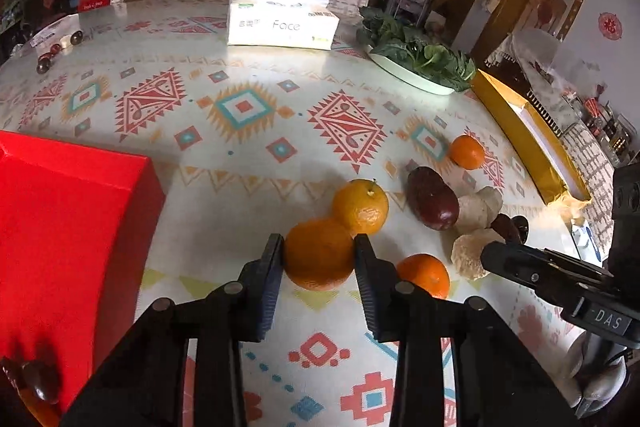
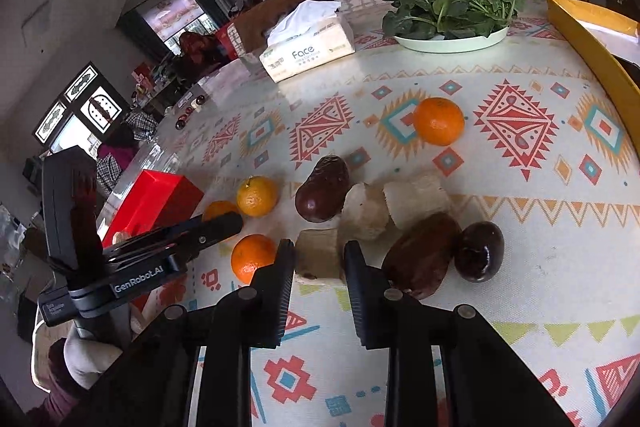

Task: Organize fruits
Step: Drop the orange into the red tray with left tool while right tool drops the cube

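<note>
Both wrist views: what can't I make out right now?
- Red box: inside hidden, left view cut by the frame edge.
- Yellow box: contents unclear, seen edge-on.
- Pale chunk in the right tongs: underside hidden by the pads.
- Small dark items at the far table edge: too small.

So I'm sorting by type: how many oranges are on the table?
4. One in the left gripper: orange. One touching behind it. One beside the right finger. One far off alone. None seems hidden.
</note>
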Action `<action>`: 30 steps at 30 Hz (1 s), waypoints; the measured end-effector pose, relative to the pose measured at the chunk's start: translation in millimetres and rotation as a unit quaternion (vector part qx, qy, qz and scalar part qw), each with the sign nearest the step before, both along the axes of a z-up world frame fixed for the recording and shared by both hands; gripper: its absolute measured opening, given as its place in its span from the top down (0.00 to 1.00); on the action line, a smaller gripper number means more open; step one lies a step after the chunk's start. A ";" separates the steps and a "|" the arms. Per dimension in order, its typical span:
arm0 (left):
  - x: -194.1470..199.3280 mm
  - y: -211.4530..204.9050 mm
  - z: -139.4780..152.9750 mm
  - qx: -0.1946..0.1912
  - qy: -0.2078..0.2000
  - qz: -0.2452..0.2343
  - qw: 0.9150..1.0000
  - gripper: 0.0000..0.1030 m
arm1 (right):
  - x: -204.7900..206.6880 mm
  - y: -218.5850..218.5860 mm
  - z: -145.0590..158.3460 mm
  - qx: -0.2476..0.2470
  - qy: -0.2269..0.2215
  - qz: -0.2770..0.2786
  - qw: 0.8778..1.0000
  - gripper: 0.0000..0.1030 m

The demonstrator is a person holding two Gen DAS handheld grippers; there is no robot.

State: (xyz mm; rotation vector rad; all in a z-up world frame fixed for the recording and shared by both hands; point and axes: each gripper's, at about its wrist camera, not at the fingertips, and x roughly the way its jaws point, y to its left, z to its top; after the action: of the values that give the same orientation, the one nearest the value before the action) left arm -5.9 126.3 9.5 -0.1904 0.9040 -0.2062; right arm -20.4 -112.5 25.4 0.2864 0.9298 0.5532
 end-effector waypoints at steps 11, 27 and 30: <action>-61.4 58.9 48.0 -0.054 -0.059 0.047 0.996 0.67 | -4.9 -3.0 5.1 0.022 -0.009 -0.006 1.000 0.72; -74.7 219.8 58.0 -0.019 -0.054 0.166 0.984 0.67 | -28.0 152.1 74.6 0.044 -0.019 0.113 0.992 0.72; -60.8 239.7 44.5 -0.024 -0.031 0.177 0.983 0.67 | -29.2 200.1 66.3 0.023 -0.014 0.143 0.989 0.72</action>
State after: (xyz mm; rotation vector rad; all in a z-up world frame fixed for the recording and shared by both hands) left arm -66.7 366.0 53.9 -0.3838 0.7888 0.0969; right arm -49.6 87.6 91.7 0.1871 0.9370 0.8422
